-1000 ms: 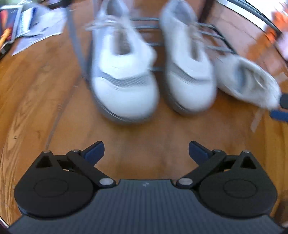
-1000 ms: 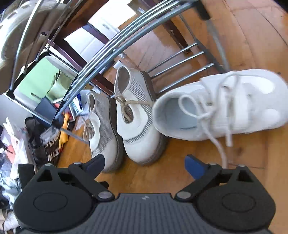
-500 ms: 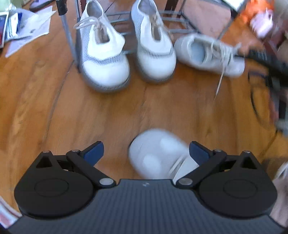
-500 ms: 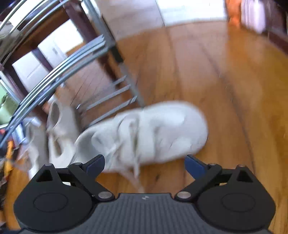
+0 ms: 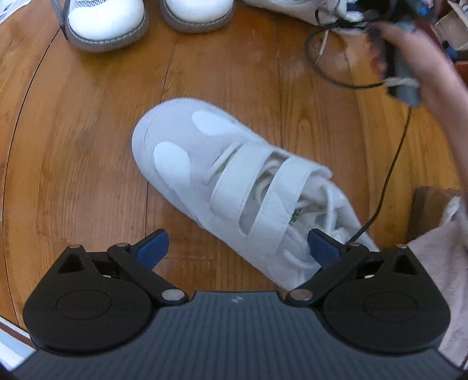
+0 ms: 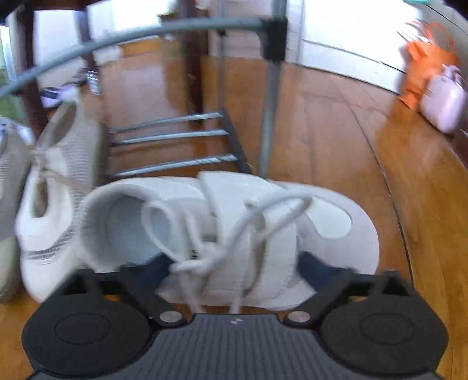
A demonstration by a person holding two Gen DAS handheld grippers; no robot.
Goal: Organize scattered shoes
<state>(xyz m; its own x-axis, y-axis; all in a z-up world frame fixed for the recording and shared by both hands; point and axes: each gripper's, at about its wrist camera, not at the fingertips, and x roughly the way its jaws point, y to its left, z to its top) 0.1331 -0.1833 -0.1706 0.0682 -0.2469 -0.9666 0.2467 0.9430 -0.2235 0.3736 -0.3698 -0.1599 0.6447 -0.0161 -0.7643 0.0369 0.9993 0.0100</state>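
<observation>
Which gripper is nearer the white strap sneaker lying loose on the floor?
Left. The left gripper hovers open over that strap sneaker; the right gripper is closing around its mate by the rack.

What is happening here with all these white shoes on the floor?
A person is tidying shoes with a hand-held gripper in each hand. The right hand-held gripper is closing its jaws around the white two-strap sneaker beside the metal shoe rack. The left hand-held gripper hangs open over the matching white strap sneaker on the wooden floor, not gripping it. A pair of white mesh lace-up shoes already stands at the rack.
</observation>
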